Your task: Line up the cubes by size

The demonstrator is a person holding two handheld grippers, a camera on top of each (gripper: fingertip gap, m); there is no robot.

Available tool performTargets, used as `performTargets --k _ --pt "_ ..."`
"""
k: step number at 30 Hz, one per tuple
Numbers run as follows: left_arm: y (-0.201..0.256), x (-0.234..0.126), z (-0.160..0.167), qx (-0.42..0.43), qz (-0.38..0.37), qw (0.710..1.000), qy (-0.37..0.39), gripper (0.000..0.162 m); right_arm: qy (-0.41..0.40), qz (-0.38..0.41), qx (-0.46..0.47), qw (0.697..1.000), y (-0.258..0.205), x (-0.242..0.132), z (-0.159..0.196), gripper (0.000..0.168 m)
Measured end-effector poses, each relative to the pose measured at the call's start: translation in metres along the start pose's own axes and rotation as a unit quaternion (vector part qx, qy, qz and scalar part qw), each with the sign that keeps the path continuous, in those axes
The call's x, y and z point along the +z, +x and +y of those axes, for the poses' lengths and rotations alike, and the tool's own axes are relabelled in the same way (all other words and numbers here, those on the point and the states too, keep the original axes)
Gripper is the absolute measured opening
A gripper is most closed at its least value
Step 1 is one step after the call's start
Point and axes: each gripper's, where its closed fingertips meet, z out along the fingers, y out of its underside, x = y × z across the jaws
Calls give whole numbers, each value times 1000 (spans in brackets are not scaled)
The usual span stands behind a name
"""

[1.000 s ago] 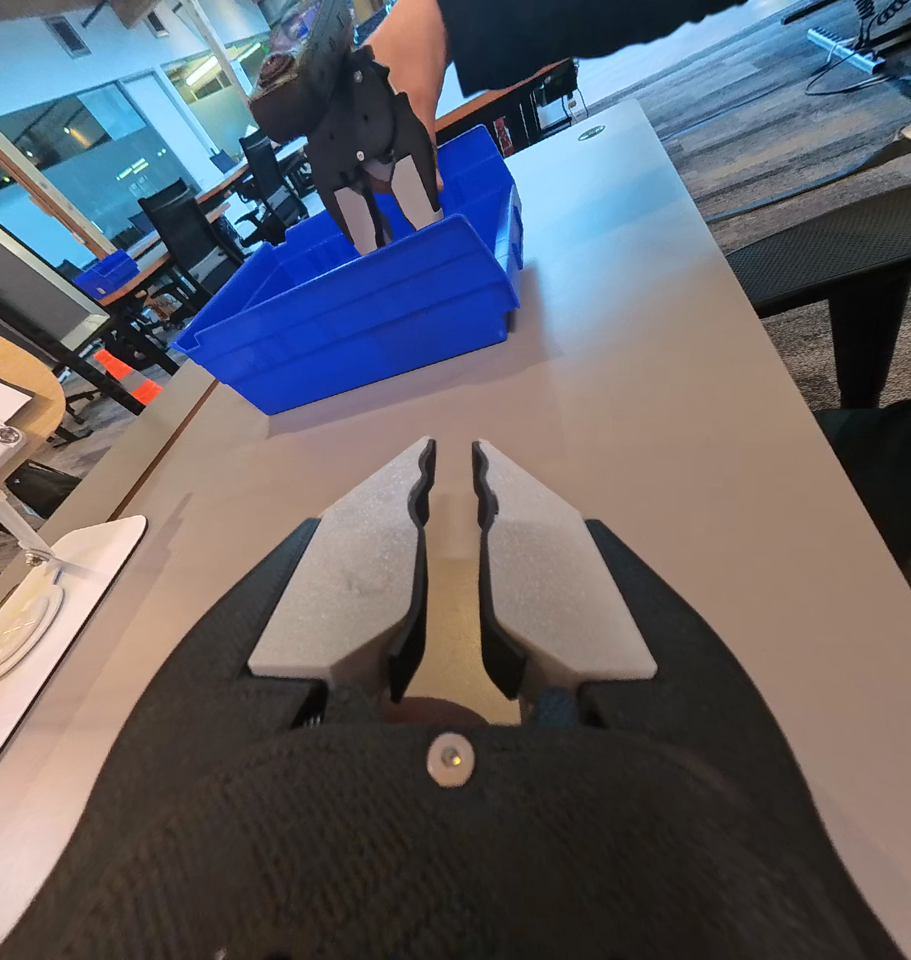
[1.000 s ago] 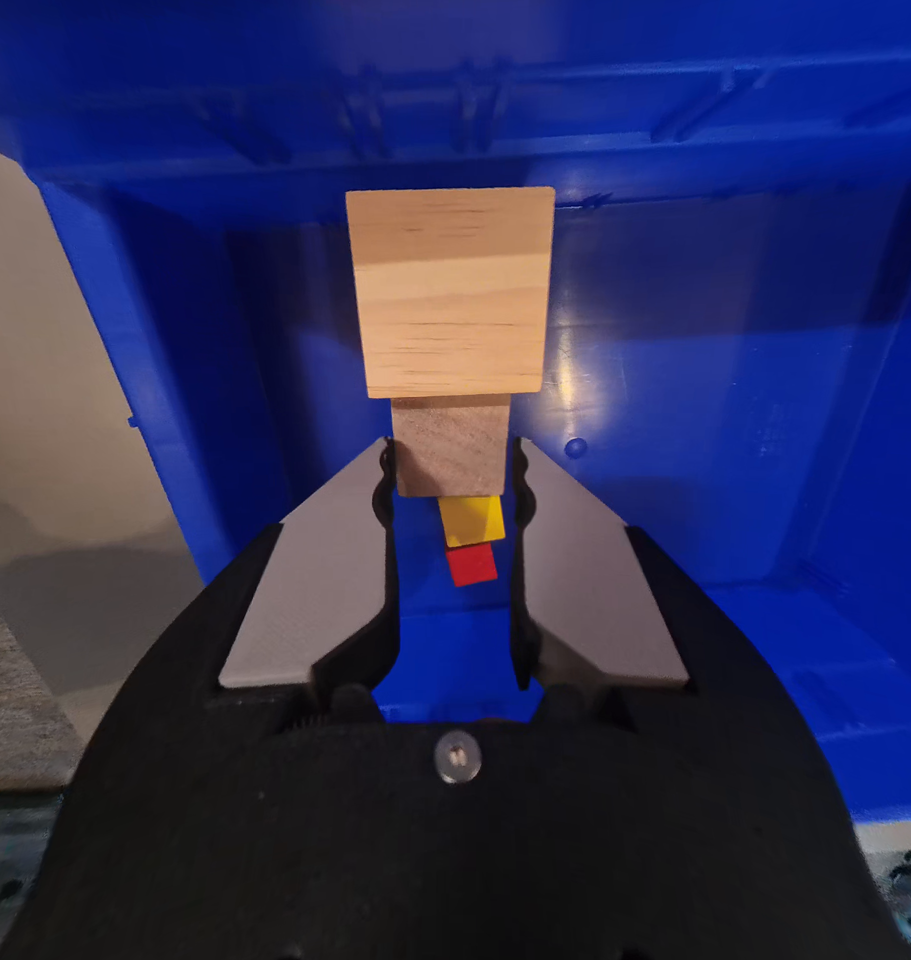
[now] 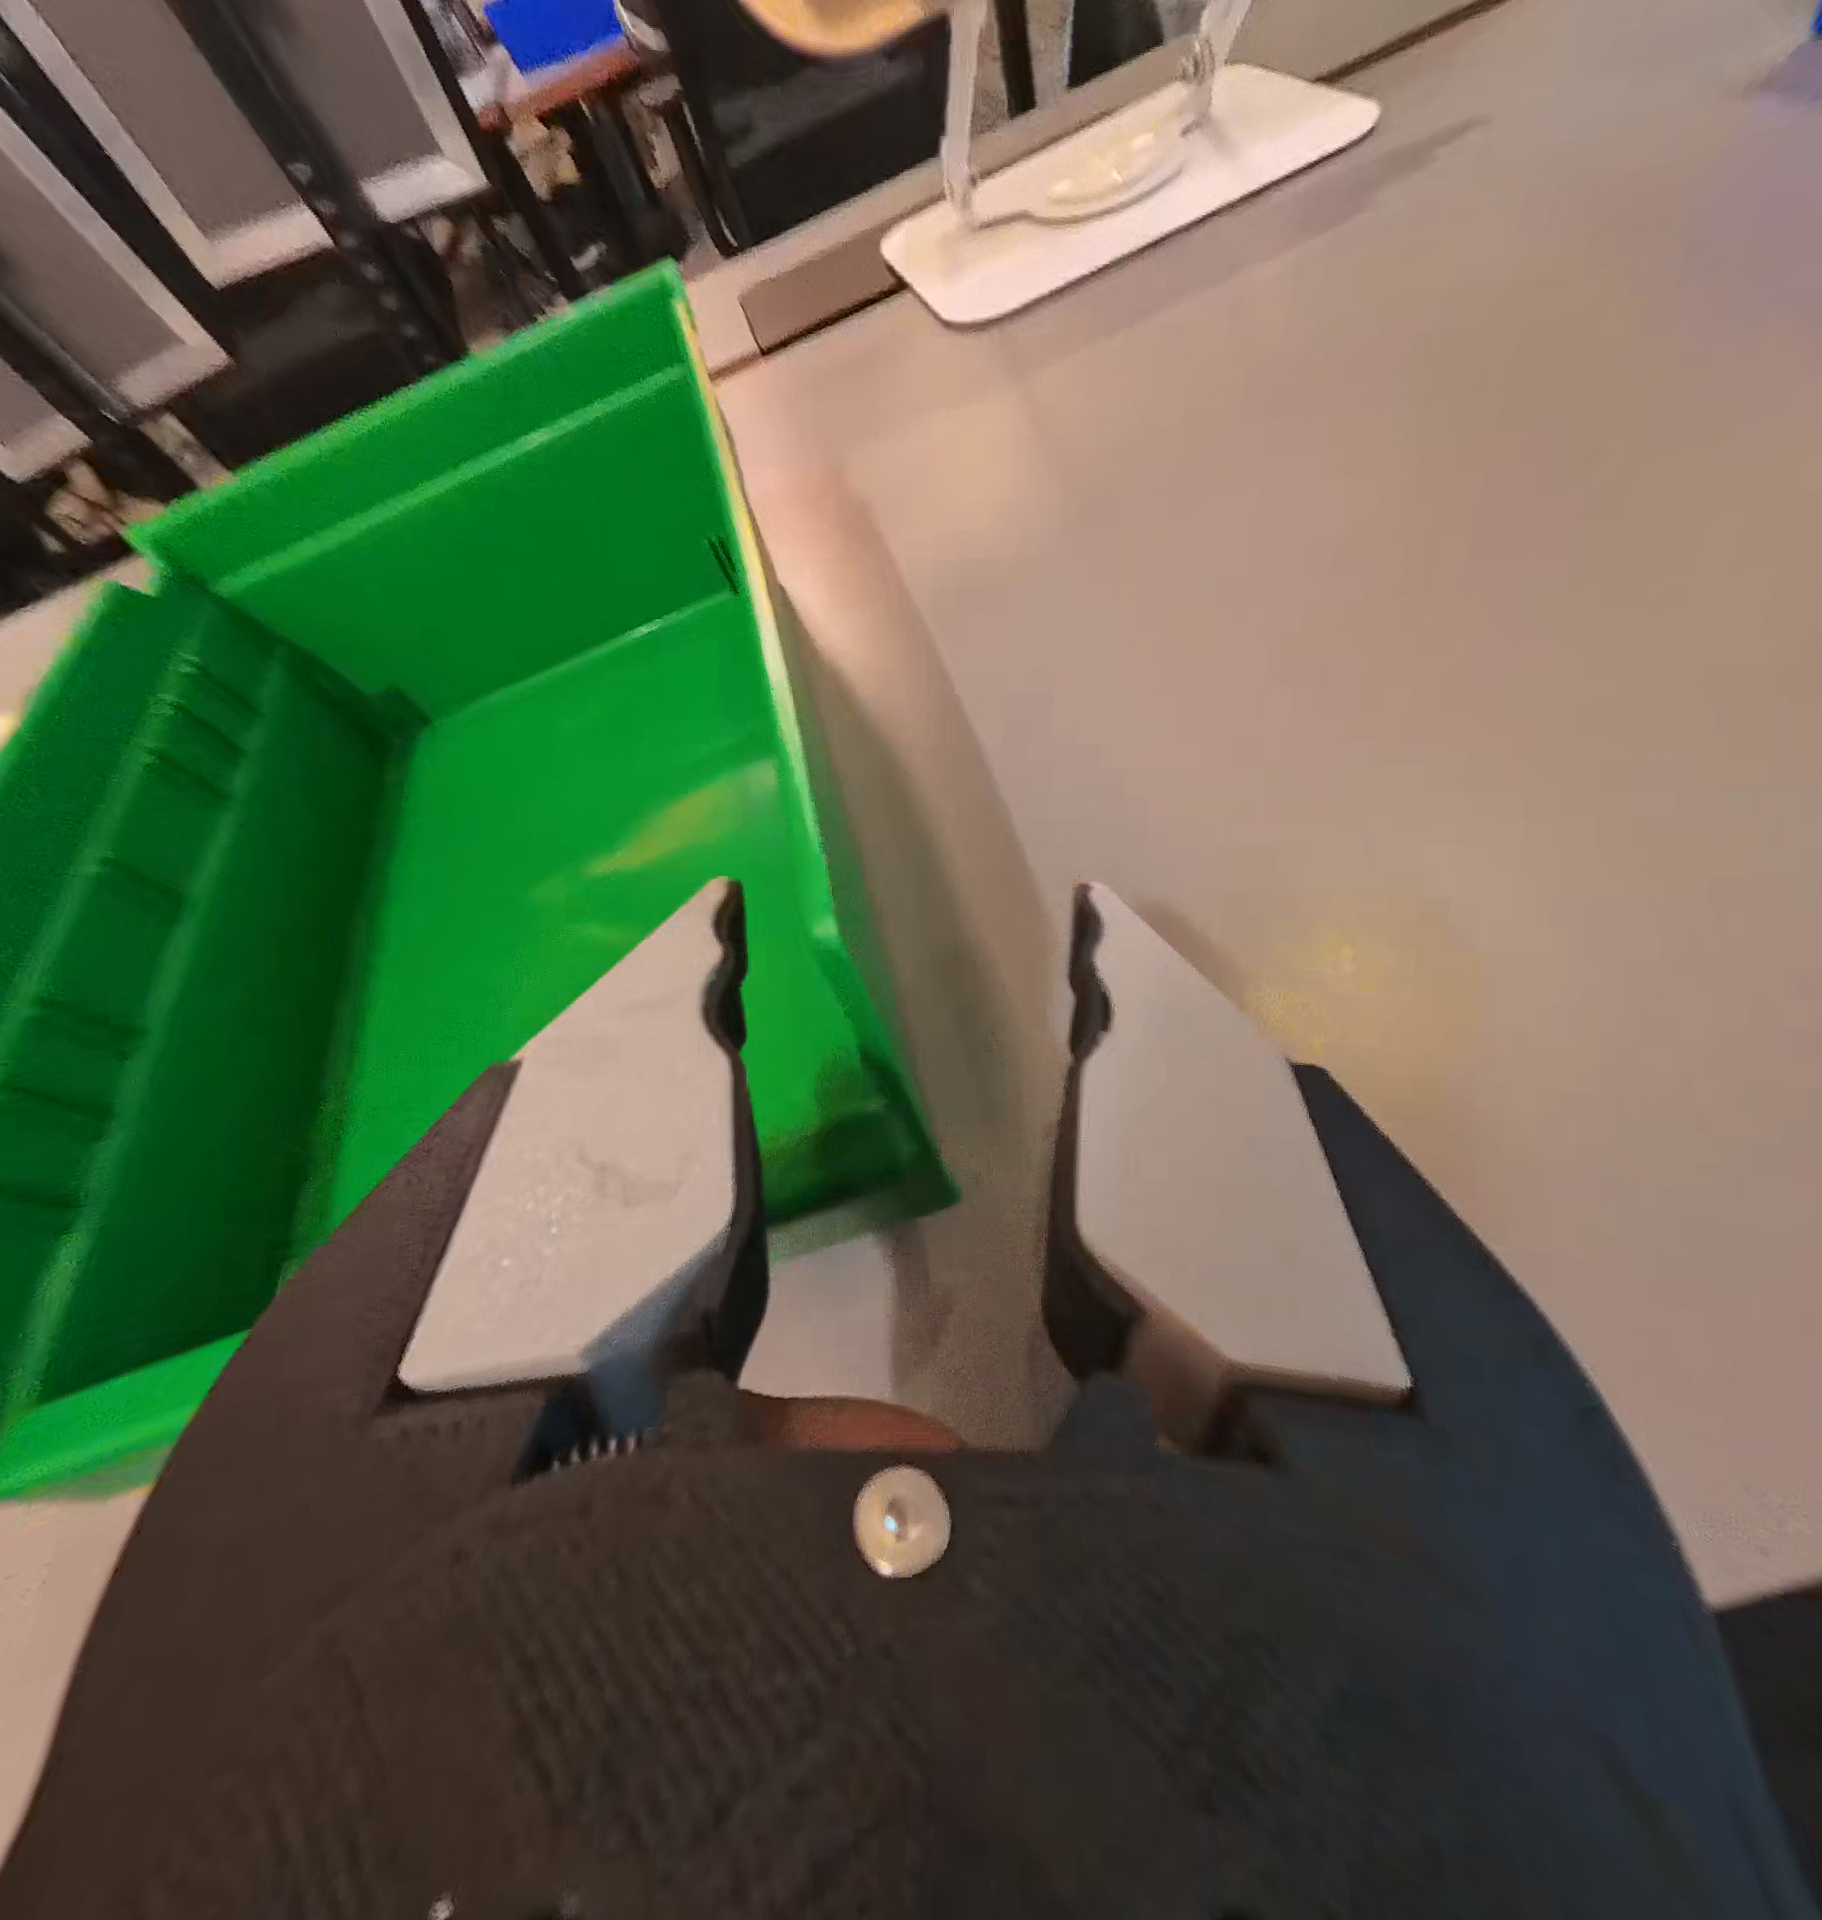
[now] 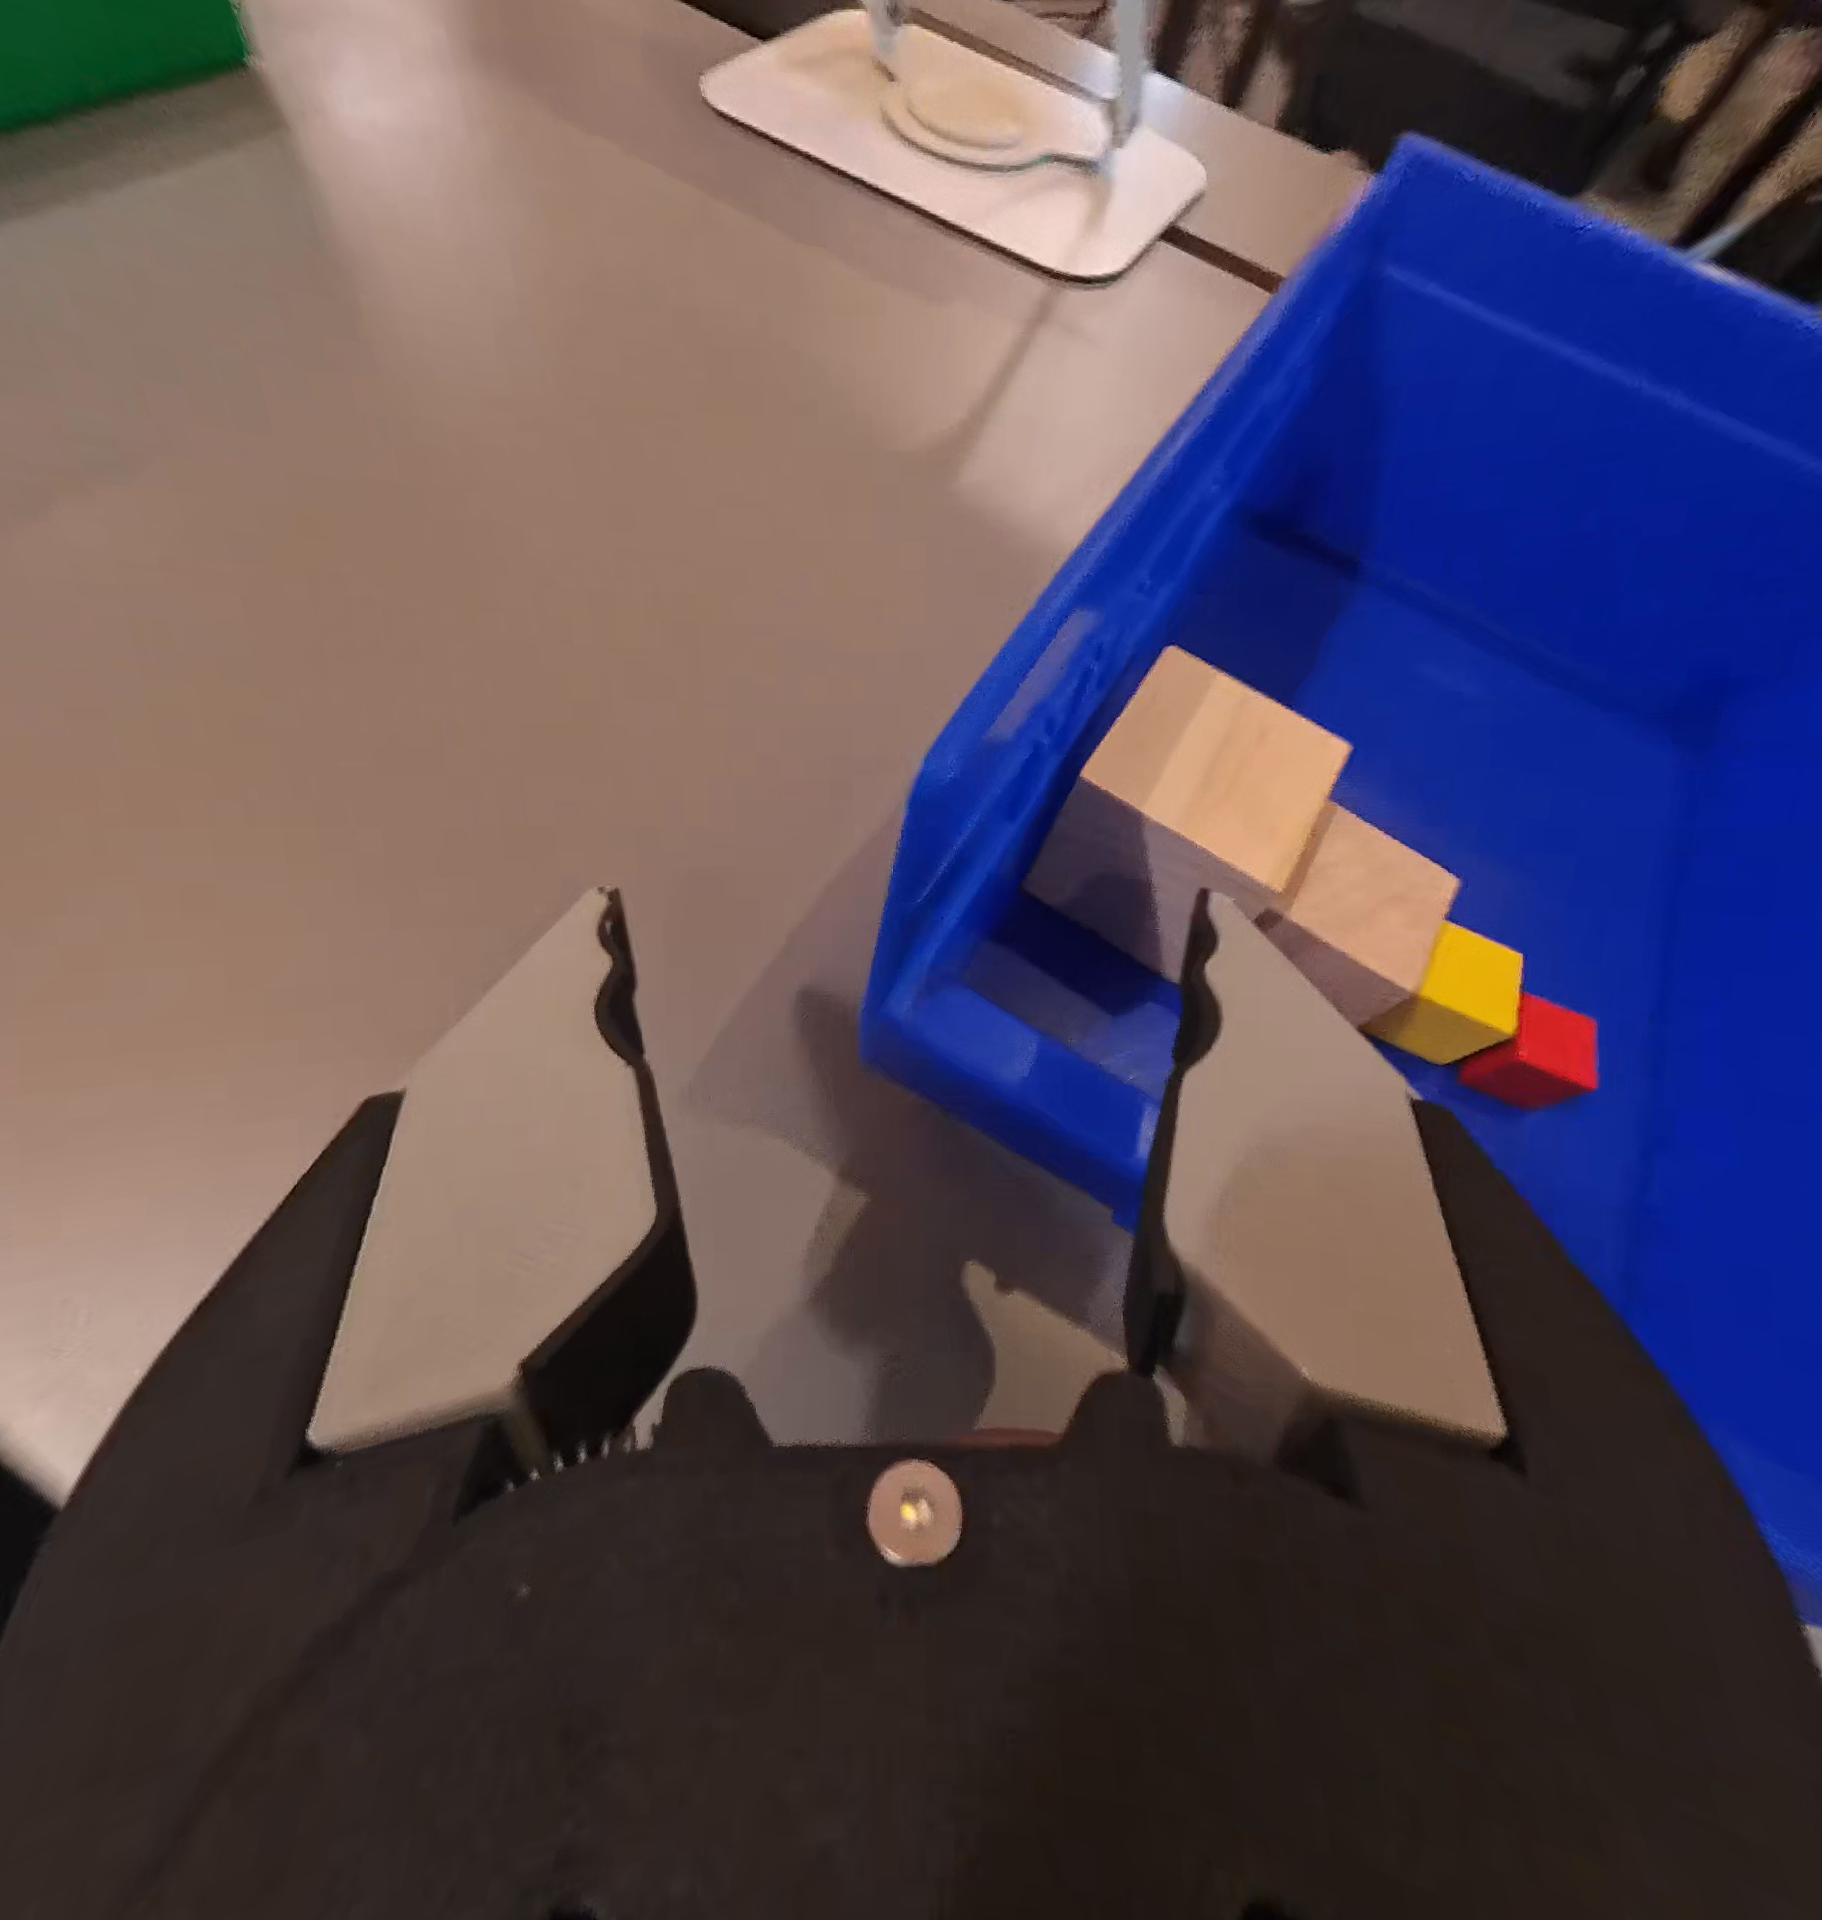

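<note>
Right wrist view has the goods: four cubes sit inside the blue bin (image 4: pixel 1509 436), running in a touching row from its near corner toward its middle. Biggest is the pale wooden cube (image 4: pixel 1213 795) close to the bin's left wall, then the smaller wooden cube (image 4: pixel 1369 914), then the yellow cube (image 4: pixel 1463 992), then the tiny red cube (image 4: pixel 1535 1055) furthest from that wall. Looks sorted to me, big to small, so I'd call the lineup basically done.

The right gripper (image 4: pixel 902 914) hangs outside the bin, off its near-left corner over the grey table (image 4: pixel 367 520), tongs spread wide and holding nothing. The left gripper (image 3: pixel 902 904) is also spread and empty, hovering beside the right wall of a green bin (image 3: pixel 450 644), which looks empty as far as I can see.

If anything needs doing, it's a tidy-up nudge, and I'd go gently: the cubes are hard, sharp-edged blocks, the two big ones bare wood with visible grain, the small ones glossy painted. On the bin's slick moulded plastic floor they'd slide easily, so one bump could knock the row crooked. Come in from above, staying clear of the bin's ribbed wall. Both frames are a bit motion-blurred, so fine gaps between cubes are hard to judge.
</note>
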Motion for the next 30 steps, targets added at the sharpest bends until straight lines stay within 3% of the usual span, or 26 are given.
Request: performTargets --k 1,2,3,4,6,10,14,19,23,26,30 --pt "-3 8 1 -2 -11 1000 2 63 1 22 -6 1000 5 6 0 97" --pt "-10 11 -3 10 -36 999 12 53 1 32 -10 999 6 13 0 87" --pt "-15 13 -7 24 -53 998 18 16 5 40 -13 999 6 17 -3 80" --pt "-18 14 -8 20 -61 998 17 12 16 34 -28 999 1 19 -9 47" --pt "-29 15 -5 14 -75 997 18 4 12 71 -58 996 8 20 -14 17" --pt "-43 -1 -9 -14 -30 999 31 3 -20 74 -76 994 0 17 -13 15" --pt "-72 -33 -41 -57 1 995 84 1 -25 25 -85 996 -42 11 -22 17" --pt "-79 -81 -107 -23 4 987 156 2 -16 -42 -96 994 -123 12 -46 18" --pt "-64 -111 -174 -10 25 975 221 2 -14 -74 -105 992 -200 33 -69 19" --pt "-49 -120 -224 -8 57 963 265 2 -18 -136 -66 988 -268 59 -88 25" --pt "-23 -116 -270 12 91 957 277 2 5 -151 -56 987 -339 94 -124 25"
